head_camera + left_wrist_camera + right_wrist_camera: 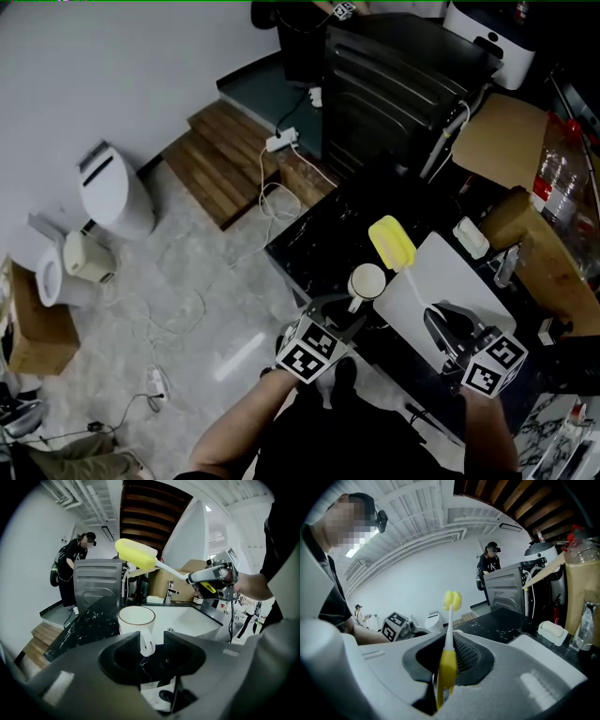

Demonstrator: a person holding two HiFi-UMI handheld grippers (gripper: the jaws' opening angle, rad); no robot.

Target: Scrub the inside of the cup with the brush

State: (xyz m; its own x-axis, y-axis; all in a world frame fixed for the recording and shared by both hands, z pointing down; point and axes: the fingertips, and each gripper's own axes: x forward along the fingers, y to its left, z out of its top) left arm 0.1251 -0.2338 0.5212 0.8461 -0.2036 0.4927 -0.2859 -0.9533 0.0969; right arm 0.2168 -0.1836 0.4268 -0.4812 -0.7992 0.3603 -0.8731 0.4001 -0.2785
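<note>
White cup [367, 281] stands upright, mouth up, on the black marbled desk [314, 234], just beside the white sink [455, 272]. Its handle lies between the spread fingers [174, 645] of the left gripper [152, 644], unpinched. The right gripper [449, 654] pinches the yellow brush [137, 555] by its grip. The brush's long axis slants toward the cup, foam head above and just beyond the rim; judged next, the head must tip down.

Cup [136, 620] glossy ceramic; brush [447, 665] sponge head, plastic hdl; counter [319, 239] polished marble.
</note>
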